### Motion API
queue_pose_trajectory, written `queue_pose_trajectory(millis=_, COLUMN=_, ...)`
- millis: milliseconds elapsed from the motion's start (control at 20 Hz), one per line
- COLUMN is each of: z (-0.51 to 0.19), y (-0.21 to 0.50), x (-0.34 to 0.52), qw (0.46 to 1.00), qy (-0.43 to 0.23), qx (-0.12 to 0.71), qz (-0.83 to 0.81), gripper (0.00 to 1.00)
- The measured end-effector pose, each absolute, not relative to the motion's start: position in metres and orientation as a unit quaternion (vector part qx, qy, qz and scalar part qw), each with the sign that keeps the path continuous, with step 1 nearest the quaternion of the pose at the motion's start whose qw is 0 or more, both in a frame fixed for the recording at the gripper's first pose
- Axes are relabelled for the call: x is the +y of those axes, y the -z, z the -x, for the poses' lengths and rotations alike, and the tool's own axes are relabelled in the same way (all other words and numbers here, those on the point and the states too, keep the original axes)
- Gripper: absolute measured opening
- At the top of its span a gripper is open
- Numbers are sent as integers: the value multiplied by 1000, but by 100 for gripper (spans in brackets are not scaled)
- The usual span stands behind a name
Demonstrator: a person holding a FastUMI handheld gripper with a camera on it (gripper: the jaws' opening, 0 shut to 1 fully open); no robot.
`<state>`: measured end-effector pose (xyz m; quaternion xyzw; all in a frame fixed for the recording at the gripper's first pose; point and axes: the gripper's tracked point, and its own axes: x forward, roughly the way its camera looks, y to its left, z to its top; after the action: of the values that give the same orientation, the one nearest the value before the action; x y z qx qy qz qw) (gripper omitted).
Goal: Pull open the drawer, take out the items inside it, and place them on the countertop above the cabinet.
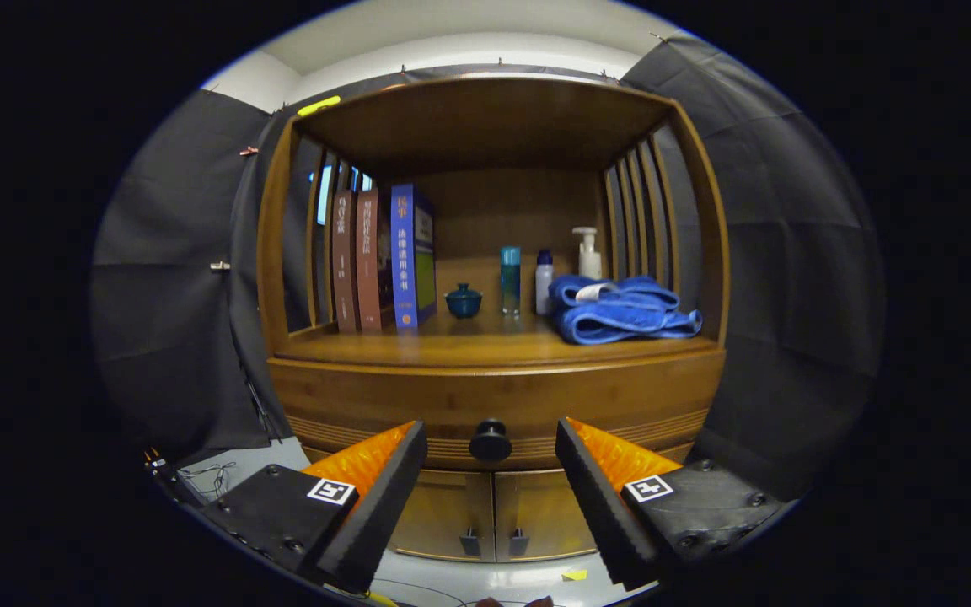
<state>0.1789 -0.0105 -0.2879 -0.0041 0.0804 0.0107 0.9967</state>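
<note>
My hand-held gripper (490,482) is spread wide, gripping nothing. The drawer (418,405) sits closed just ahead, its knob (490,441) between my fingers, the surface (469,347) above it.

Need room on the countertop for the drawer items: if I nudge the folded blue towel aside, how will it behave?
The folded blue towel looks soft and loosely stacked, so it would likely bunch or unfold rather than slide as one piece. It probably weighs little. It lies close to the bottles, so a push that way might tip them. The tongs are open, short of the drawer knob.
</note>
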Motion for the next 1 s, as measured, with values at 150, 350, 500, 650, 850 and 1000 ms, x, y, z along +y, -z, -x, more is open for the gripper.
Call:
queue_pose_trajectory(millis=150, z=-203, y=317, x=-11, qw=994, qy=-10, qx=106, qz=-8, gripper=100)
queue_pose_trajectory(millis=350, z=-232, y=336, x=-11, qw=993, qy=-8, qx=119, qz=-16, gripper=74)
queue_pose_trajectory(millis=500, z=-242, y=342, x=-9, qw=991, qy=-11, qx=132, qz=-12, gripper=58)
queue_pose_trajectory(millis=650, z=-247, y=343, x=-11, qw=992, qy=-8, qx=126, qz=0, gripper=46)
queue_pose_trajectory(millis=850, z=-240, y=343, x=-11, qw=991, qy=-2, qx=133, qz=-3, gripper=34)
queue_pose_trajectory(millis=1000, z=-224, y=342, x=-11, qw=991, qy=1, qx=134, qz=0, gripper=33)
